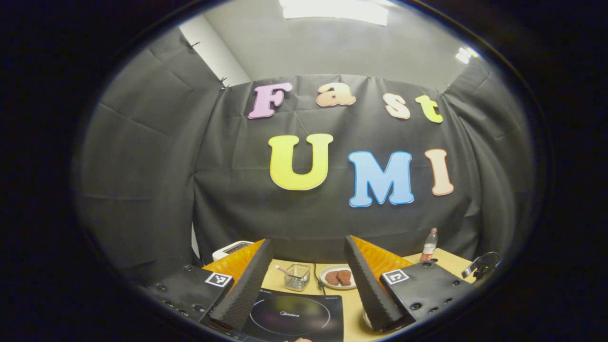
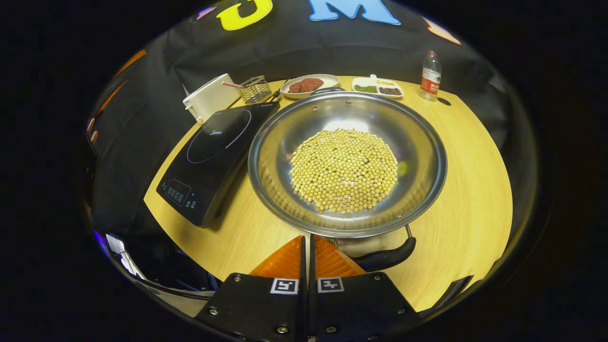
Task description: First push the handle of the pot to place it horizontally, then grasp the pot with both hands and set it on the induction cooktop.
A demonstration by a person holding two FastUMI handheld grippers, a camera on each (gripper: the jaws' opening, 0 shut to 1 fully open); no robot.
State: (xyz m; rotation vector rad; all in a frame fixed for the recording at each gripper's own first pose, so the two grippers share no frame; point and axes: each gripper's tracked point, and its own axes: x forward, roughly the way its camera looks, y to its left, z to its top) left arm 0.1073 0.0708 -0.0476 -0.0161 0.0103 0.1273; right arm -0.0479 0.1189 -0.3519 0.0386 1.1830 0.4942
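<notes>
The pot (image 2: 346,161), a wide steel one with a heap of yellow beans (image 2: 344,170) in its middle, stands on the table (image 2: 465,190) just to the right of the cooktop (image 2: 213,156) as the right gripper view shows it, their edges nearly meeting. The pot's near handle (image 2: 387,256) curves along the rim at the side closest to the camera. The right gripper (image 2: 308,251) sits just before that rim, left of the handle, its fingers pressed together with nothing between them; whether its tips touch the pot cannot be told. Beyond the pot lie a plate (image 2: 311,83) with reddish-brown pieces, a divided dish (image 2: 377,87) of green and dark beans, and a bottle (image 2: 430,76) to the right of the dish. Behind the cooktop are a wire basket (image 2: 256,88) and a white appliance (image 2: 209,97). In the left gripper view the left gripper (image 1: 308,280) is held high and level, fingers spread wide and empty, with the cooktop (image 1: 297,316) below between them. Past the cooktop there stand a clear container (image 1: 297,276) and the plate (image 1: 338,277); the bottle (image 1: 429,244) is far right.
</notes>
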